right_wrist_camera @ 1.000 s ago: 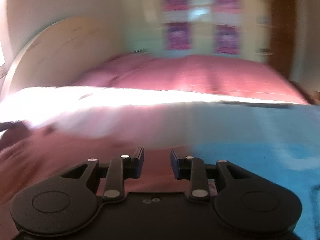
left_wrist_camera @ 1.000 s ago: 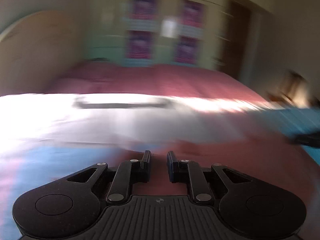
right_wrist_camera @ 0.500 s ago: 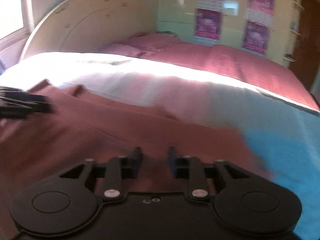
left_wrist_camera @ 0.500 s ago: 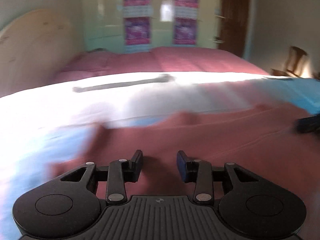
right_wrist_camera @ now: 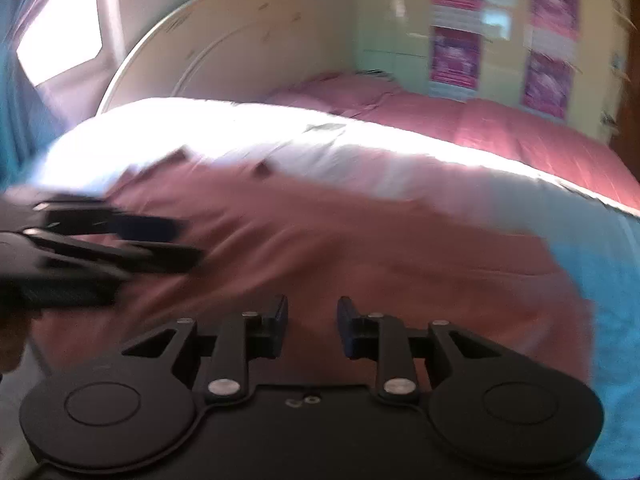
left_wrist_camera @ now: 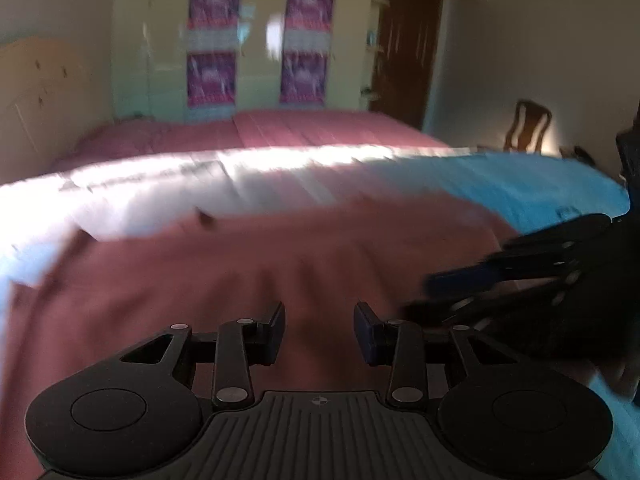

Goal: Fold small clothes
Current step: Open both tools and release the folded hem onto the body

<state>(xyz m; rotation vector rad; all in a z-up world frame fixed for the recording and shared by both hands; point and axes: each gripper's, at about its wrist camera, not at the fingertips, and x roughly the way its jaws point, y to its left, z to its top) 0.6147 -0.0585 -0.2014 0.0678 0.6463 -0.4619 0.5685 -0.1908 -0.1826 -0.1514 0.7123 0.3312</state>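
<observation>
Both tongs have come in over the pink cloth (left_wrist_camera: pixel 256 280) since the earlier pictures, when it lay further off, and now they sit side by side. Left tongs (left_wrist_camera: pixel 319 330) have their jaws apart with only cloth showing in the gap below, so they are let go and grip nothing; they opened up a moment ago and have kept that gap. Right tongs (right_wrist_camera: pixel 312 326) also have a gap between the jaws; they have just been opening, and nothing is pinched between them. One piece of clothing is there to fold: the pink cloth, spread flat on the near part of the bed (left_wrist_camera: pixel 552 184). Its long side runs left to right across both views, and its far edge looks bumpy and blurred. Under it lies one light blue sheet, bright white where the sun hits it on the far left. Beyond that is one dark pink bedspread (left_wrist_camera: pixel 320 128) at the far side. Four purple posters (left_wrist_camera: pixel 212 80) hang on the pale cupboard doors at the back, two over two. One round cream headboard (right_wrist_camera: pixel 240 40) stands at the far left, and one wooden chair (left_wrist_camera: pixel 528 124) at the far right by a dark door. From each camera the other tongs poke in from the side, low over the cloth. Nothing else lies on the pink cloth.
</observation>
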